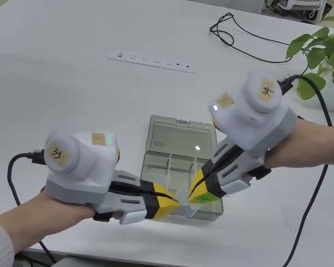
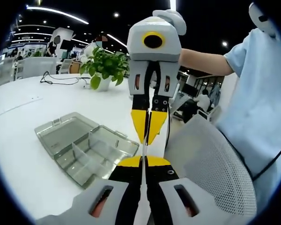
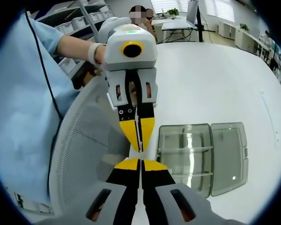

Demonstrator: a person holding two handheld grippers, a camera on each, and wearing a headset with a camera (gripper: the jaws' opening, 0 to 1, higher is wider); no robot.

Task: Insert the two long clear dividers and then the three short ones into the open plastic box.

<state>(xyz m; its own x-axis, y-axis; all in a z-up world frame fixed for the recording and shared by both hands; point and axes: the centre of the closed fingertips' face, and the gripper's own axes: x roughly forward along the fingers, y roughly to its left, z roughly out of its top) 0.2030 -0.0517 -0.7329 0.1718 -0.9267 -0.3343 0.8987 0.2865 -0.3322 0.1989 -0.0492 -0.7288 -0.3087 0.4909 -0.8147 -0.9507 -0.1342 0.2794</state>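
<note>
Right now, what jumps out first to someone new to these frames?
The left gripper and right gripper meet tip to tip over the front edge of the open plastic box, both shut on one clear divider. The box's lid lies flat behind, and fitted dividers stand inside.

The open plastic box (image 1: 156,167) sits on the table (image 1: 72,100) near its front edge, with its lid (image 1: 181,136) lying flat behind it. Above the box's front wall the left gripper (image 1: 175,201) and right gripper (image 1: 193,196) meet tip to tip, each closed on what seems to be a clear divider (image 2: 144,151) between them. A power strip (image 1: 150,60) lies well behind the box. A cable (image 1: 234,39) and a potted plant (image 1: 323,53) are at the rear right.
</note>
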